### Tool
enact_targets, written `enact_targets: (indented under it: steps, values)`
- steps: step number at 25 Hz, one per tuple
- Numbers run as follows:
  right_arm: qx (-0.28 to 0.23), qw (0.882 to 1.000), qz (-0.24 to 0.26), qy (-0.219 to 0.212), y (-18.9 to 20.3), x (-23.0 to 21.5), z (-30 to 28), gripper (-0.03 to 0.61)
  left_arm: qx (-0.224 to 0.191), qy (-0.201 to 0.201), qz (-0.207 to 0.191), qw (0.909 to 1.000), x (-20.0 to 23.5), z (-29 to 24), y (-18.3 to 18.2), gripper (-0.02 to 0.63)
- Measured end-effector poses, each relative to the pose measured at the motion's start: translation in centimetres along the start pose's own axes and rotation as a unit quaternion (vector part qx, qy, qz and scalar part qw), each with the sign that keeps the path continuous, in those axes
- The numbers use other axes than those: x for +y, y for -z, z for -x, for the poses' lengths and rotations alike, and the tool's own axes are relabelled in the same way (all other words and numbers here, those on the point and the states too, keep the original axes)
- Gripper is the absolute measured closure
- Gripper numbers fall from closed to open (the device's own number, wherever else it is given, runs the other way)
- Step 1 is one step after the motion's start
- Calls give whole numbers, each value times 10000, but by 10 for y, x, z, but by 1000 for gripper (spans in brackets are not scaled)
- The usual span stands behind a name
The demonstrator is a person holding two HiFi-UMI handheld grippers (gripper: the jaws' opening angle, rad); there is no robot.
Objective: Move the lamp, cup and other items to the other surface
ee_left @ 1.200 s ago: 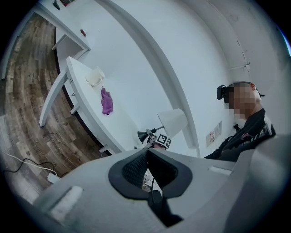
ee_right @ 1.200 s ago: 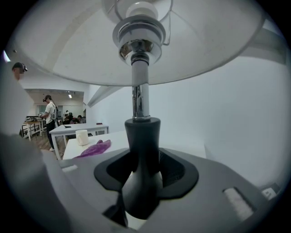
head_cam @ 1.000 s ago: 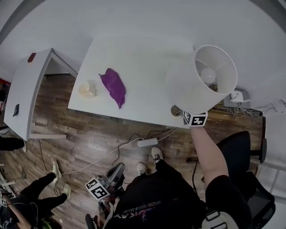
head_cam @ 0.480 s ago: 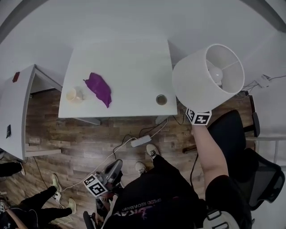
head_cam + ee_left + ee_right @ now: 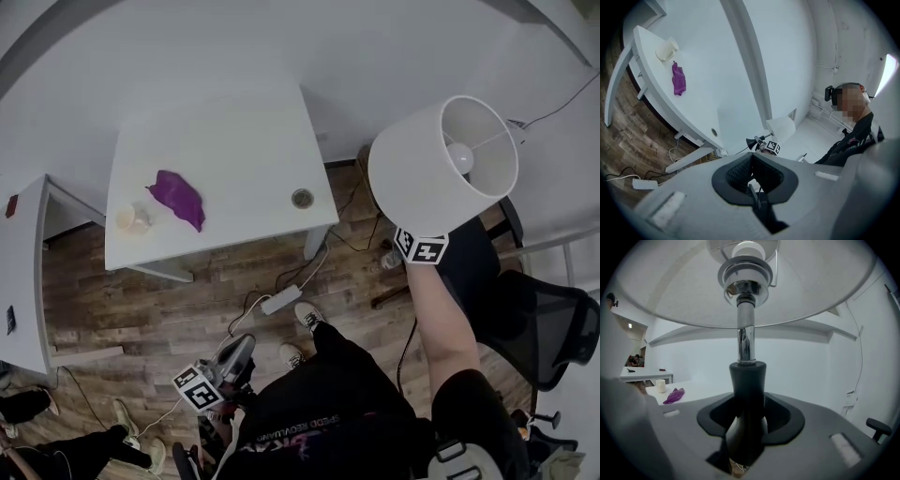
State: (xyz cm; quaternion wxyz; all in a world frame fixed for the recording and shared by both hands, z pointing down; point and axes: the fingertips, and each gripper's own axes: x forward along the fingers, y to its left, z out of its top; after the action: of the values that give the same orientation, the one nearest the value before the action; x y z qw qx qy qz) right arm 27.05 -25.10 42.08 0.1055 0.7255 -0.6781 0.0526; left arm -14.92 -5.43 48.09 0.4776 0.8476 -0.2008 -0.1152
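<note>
A lamp (image 5: 441,164) with a white shade and a black stem hangs over the wooden floor, right of the white table (image 5: 234,141). My right gripper (image 5: 420,246) is shut on the stem below the shade. In the right gripper view the black stem (image 5: 746,394) stands between the jaws, under the chrome tube. A purple cloth (image 5: 176,197) and a pale cup (image 5: 131,217) lie at the table's left end. My left gripper (image 5: 211,384) hangs low beside the person's leg, its jaws (image 5: 757,199) together with nothing in them.
A second white table (image 5: 21,272) stands at the far left. A power strip (image 5: 279,300) and cables lie on the floor under the table's front edge. A black office chair (image 5: 548,323) is at the right. Someone's legs show at the lower left.
The lamp has been carried right, off the table and out over the floor. The table has slid left and farther away in the head view. The left gripper stays low.
</note>
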Motion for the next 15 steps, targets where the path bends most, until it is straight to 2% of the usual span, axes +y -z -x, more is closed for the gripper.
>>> enact_targets:
  steps: [10,15]
  values:
    - [-20,9968,14,795,5,-67,109,414,709,570,32,9958,-25,-11,46,615]
    - [-4,9929,-139,1180,16,-109,148,414,966,671,7,9931,-35,-21,64,615]
